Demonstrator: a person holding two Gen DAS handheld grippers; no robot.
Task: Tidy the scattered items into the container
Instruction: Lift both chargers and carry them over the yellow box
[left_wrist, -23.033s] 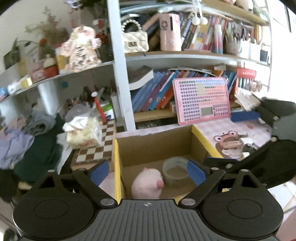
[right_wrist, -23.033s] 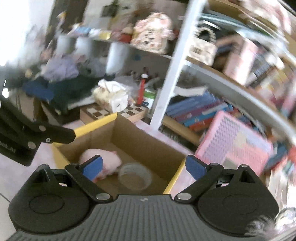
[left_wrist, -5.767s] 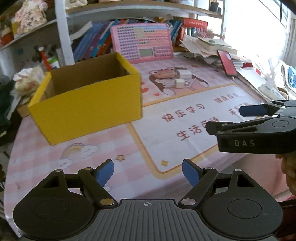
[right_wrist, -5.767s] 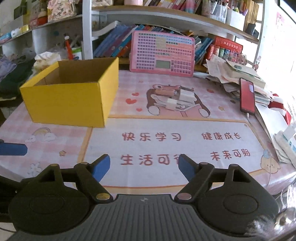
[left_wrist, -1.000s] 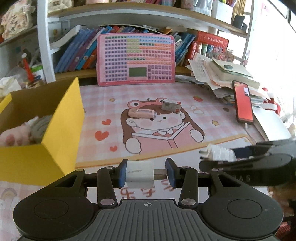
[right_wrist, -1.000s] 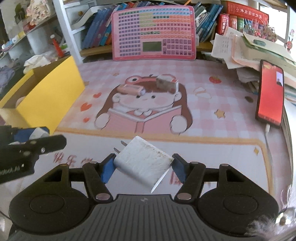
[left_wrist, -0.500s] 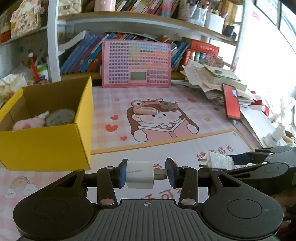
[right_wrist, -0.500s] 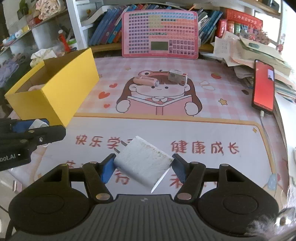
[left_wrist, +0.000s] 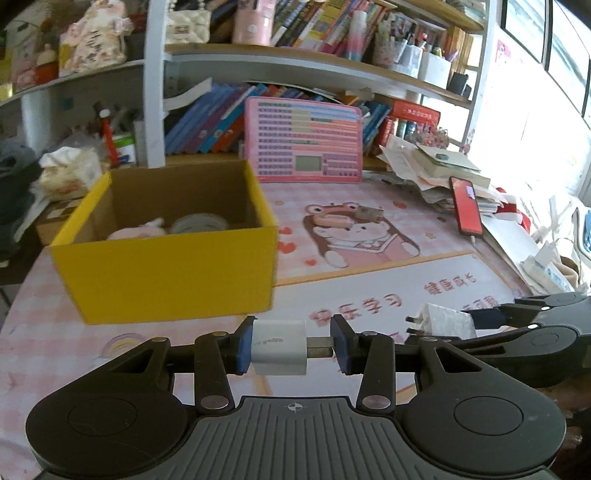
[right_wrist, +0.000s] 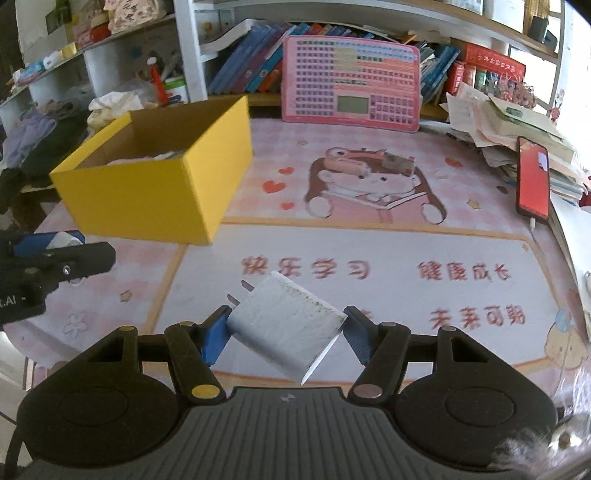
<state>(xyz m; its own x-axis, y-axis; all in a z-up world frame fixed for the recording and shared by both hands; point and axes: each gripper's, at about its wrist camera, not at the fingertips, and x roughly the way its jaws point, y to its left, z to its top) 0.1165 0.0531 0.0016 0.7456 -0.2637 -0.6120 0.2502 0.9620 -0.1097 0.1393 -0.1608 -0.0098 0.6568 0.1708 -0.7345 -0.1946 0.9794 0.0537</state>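
Note:
My left gripper (left_wrist: 293, 347) is shut on a small white charger cube (left_wrist: 279, 347), held above the pink mat just in front of the yellow box (left_wrist: 166, 275). Inside the box lie a pink plush (left_wrist: 136, 232) and a tape roll (left_wrist: 199, 223). My right gripper (right_wrist: 284, 334) is shut on a larger white plug adapter (right_wrist: 286, 325), prongs pointing up-left, over the mat's printed characters. The box (right_wrist: 159, 192) stands to its upper left. A pink stick-shaped item (right_wrist: 345, 167) and a small grey block (right_wrist: 397, 162) lie on the cartoon picture.
A pink keyboard toy (right_wrist: 351, 83) leans against the bookshelf at the back. A red phone (right_wrist: 533, 181) lies beside a paper stack (right_wrist: 506, 125) at the right edge. Cloth and tissue clutter (left_wrist: 66, 173) sits left of the box.
Both grippers have pulled back and swung left with their chargers; the yellow box now sits nearer the middle of both views and the items on the cartoon look farther off.

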